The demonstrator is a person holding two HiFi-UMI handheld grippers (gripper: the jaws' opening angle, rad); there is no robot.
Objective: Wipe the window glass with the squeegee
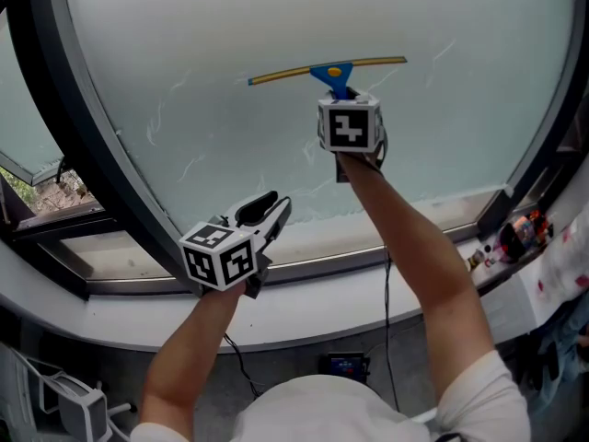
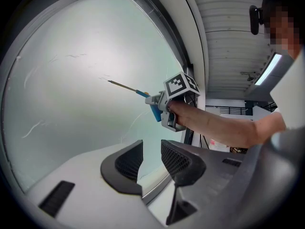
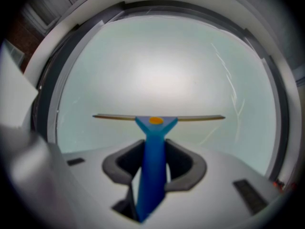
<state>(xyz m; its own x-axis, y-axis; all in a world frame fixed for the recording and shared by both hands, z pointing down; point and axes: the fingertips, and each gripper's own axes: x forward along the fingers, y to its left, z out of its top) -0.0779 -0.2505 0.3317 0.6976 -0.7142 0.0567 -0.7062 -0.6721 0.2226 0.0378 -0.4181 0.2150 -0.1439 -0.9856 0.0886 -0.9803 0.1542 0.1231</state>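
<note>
A squeegee with a blue handle and a long yellowish blade lies against the frosted window glass. My right gripper is shut on its blue handle, and the blade runs level across the pane. In the left gripper view the squeegee shows edge-on ahead of the right hand. My left gripper hangs lower left, near the sill, open with nothing between its jaws.
A dark window frame curves down the left side and a white sill runs below the glass. Streaks mark the pane. Small items sit on the ledge at right. A cable hangs under the sill.
</note>
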